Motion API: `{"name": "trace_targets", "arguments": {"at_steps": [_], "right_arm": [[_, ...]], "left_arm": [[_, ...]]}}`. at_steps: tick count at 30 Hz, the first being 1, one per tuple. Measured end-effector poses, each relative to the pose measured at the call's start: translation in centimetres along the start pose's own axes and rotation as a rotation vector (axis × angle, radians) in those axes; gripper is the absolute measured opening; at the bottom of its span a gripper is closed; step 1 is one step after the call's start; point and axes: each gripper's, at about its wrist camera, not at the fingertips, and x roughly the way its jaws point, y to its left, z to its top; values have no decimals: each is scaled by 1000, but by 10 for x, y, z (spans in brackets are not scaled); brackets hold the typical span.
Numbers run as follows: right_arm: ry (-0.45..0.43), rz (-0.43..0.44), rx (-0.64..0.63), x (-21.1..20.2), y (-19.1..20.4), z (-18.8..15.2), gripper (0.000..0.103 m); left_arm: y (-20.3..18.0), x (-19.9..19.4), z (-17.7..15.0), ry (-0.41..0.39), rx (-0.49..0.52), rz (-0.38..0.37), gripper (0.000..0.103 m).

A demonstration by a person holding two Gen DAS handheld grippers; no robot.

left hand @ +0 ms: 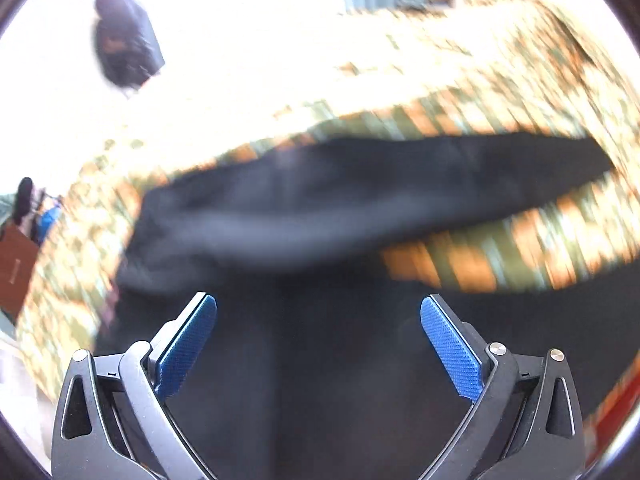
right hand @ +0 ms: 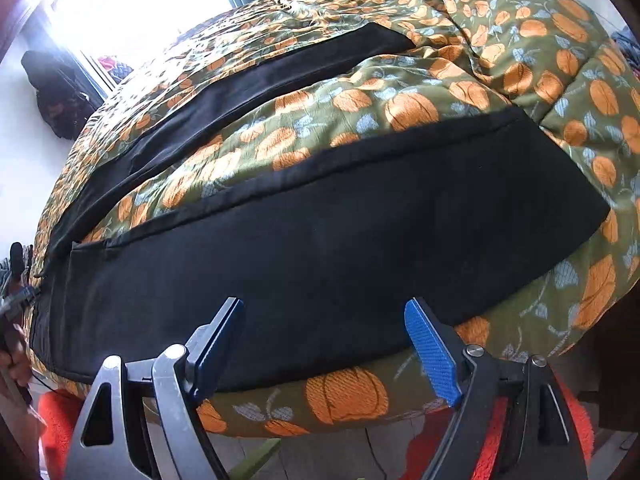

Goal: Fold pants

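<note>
The black pants (right hand: 320, 248) lie flat on the pumpkin bedspread (right hand: 400, 108), legs apart, not yet folded, and both the left tool (left hand: 318, 336) and right tool (right hand: 324, 344) hang released above them, so next I think each must grab an edge.

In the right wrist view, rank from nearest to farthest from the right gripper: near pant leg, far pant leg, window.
From the right gripper:
1. Near pant leg, just ahead of the fingers.
2. Far pant leg, beyond a strip of pumpkin-print quilt.
3. Window, upper left, past the bed.
</note>
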Motion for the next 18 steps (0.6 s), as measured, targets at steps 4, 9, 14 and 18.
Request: {"name": "trace_targets", "arguments": {"at_steps": [4, 9, 14, 18], "right_arm": [[-34, 236, -105, 14, 92, 58, 82], [13, 517, -250, 81, 229, 130, 87], [119, 563, -413, 174, 295, 149, 87], [171, 510, -436, 210, 244, 163, 86]], "left_arm": [[28, 59, 42, -7, -102, 80, 102], [55, 137, 15, 146, -232, 92, 102], [56, 139, -3, 58, -241, 63, 102], [61, 143, -7, 34, -241, 62, 102]]}}
